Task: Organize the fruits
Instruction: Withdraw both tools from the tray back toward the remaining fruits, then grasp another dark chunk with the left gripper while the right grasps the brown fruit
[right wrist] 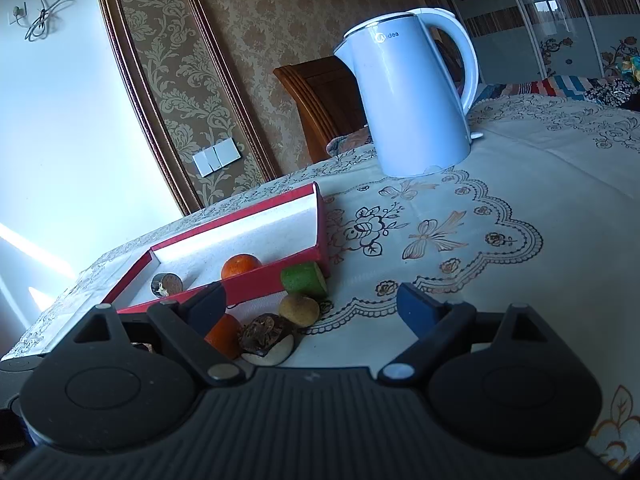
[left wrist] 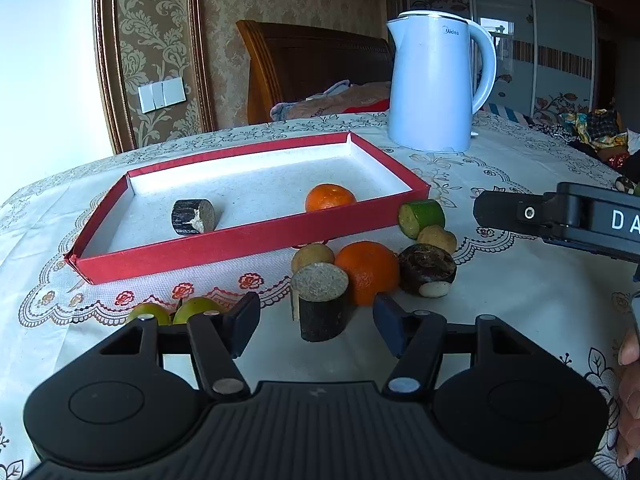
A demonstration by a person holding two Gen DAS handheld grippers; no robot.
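holding my left gripper (left wrist: 316, 326) spread around the upright dark cane stub (left wrist: 322, 306), pads not touching it. orange (left wrist: 368, 270) just beyond, red tray (left wrist: 256, 240) further ahead. right gripper (right wrist: 312, 308) spread wide, empty, fruits ahead-left.

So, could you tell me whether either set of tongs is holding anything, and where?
Nothing is held: the left tongs straddle the dark cylinder without touching; the right tongs are open.

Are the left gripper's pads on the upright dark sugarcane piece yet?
Apart. Left wrist view: the sugarcane piece stands between the left gripper fingers, with tablecloth visible on both sides.
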